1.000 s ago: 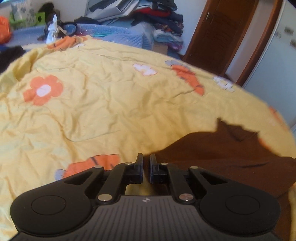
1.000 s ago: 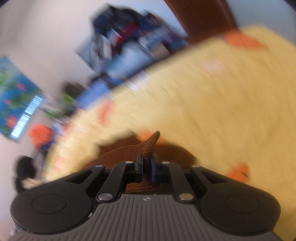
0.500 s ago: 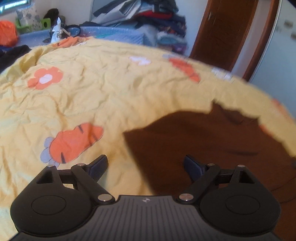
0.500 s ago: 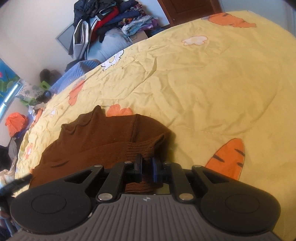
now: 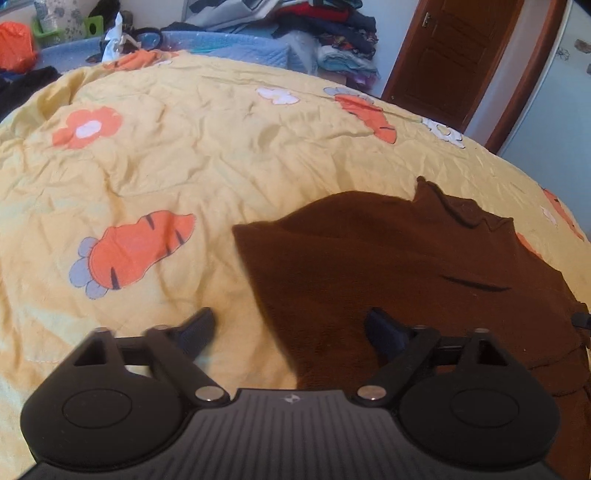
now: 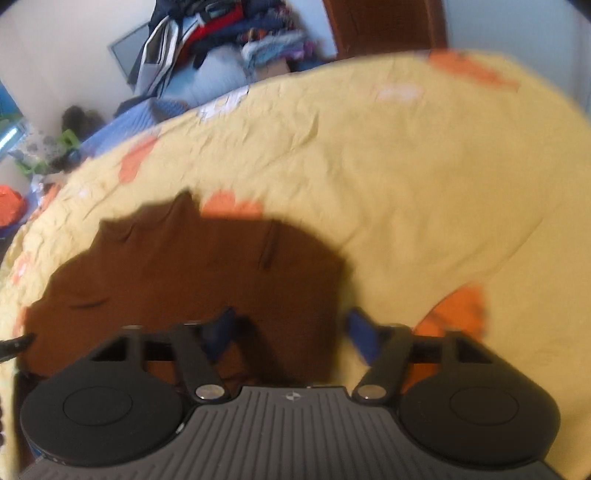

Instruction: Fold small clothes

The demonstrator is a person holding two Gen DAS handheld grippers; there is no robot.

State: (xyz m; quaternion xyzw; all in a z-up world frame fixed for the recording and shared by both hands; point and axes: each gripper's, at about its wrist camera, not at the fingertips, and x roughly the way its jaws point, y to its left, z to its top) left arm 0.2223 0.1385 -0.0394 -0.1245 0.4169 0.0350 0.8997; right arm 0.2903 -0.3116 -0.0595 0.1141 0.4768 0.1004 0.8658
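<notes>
A small brown knit top [image 5: 406, 266] lies flat on the yellow quilt [image 5: 184, 166], its collar pointing away from me. My left gripper [image 5: 290, 328] hovers over the top's left edge. Its jaws are closing, with the edge of the cloth under the gap and neither pad pressing on it. In the right wrist view the brown top [image 6: 203, 266] fills the lower left, blurred by motion. My right gripper [image 6: 291, 328] is over the top's right edge, its jaws are opening, and the cloth lies loose beneath them.
The quilt [image 6: 406, 184] carries orange carrot and flower prints, one carrot [image 5: 133, 251] left of the top. Behind the bed stand a pile of clothes [image 5: 332, 22], a blue mat [image 5: 221, 40] and a brown door [image 5: 443, 55]. An orange bag [image 5: 14, 48] sits far left.
Both grippers were shut on the brown top a second ago and have let go. The left opened first, the right just now. The top has dropped flat onto the quilt.
</notes>
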